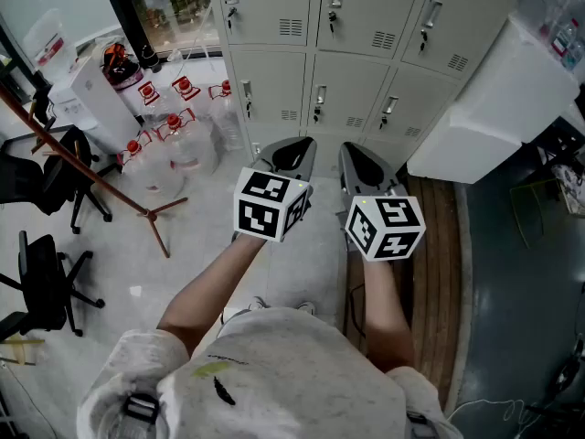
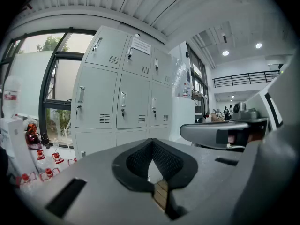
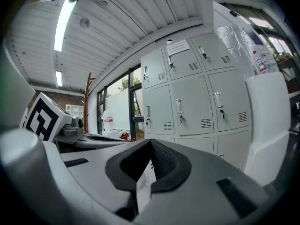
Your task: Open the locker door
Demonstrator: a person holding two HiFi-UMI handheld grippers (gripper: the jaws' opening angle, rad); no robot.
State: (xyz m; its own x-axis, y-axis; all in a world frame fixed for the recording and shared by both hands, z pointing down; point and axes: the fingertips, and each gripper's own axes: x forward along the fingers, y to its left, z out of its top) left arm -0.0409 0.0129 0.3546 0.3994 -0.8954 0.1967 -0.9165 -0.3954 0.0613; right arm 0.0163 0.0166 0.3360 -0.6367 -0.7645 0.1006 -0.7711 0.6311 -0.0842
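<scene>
Head view: locker door (image 1: 352, 88) shut, handle (image 1: 320, 98) vertical.

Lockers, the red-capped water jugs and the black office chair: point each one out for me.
lockers (image 1: 352, 85): head view, on a middle-row door panel.
red-capped water jugs (image 1: 187, 149): head view, on one jug's clear body.
black office chair (image 1: 41, 268): head view, on its backrest.

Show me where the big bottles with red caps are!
In the head view, the red-capped bottles stand in a bunch on the floor at upper left, just left of the grey lockers.
</scene>
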